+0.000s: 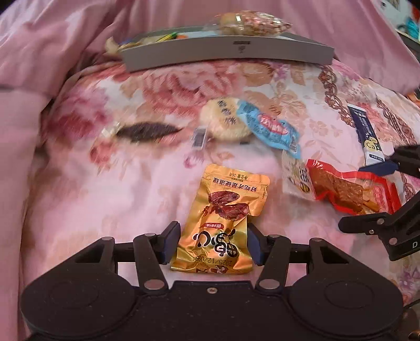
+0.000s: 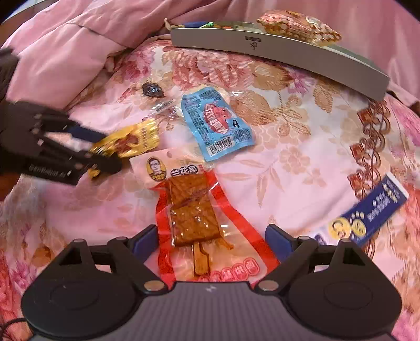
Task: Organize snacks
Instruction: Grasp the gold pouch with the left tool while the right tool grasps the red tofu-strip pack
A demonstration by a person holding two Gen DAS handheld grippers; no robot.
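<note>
Gripping the gold snack pouch [image 1: 218,223] by its lower half, the left hand-held gripper [image 1: 214,242] has both blue pads pressed against the wrapper's sides, in the left wrist view. Ahead of it on the floral quilt [image 1: 105,183] lie a round rice cracker [image 1: 223,122], a blue packet [image 1: 270,128] and a dark prune-like piece [image 1: 147,131], blurred. Off to its right lies the red tofu-skewer packet [image 1: 349,188], with the tips of the right hand-held gripper [image 1: 367,194] either side of its far end. Farthest ahead sits the grey tray [image 1: 225,52], already holding snacks, a peanut bag [image 1: 252,23] on top.

In the right wrist view, the right hand-held gripper [image 2: 211,241] stands wide, its pads clear of the red tofu-skewer packet [image 2: 194,212] lying between them. The navy sachet [image 2: 370,209] lies to its right; the left hand-held gripper [image 2: 105,152] appears at far left, clamped on the gold pouch.

Risk: the foil is slick and crumpled, so the pouch may slip or twist during carriage to the tray. The flat tofu packet on soft quilt may be missed or pinched together with fabric.

Only the right view shows the pouch's far end bent and the open jaws' clearance; only the left shows pad contact squarely.
</note>
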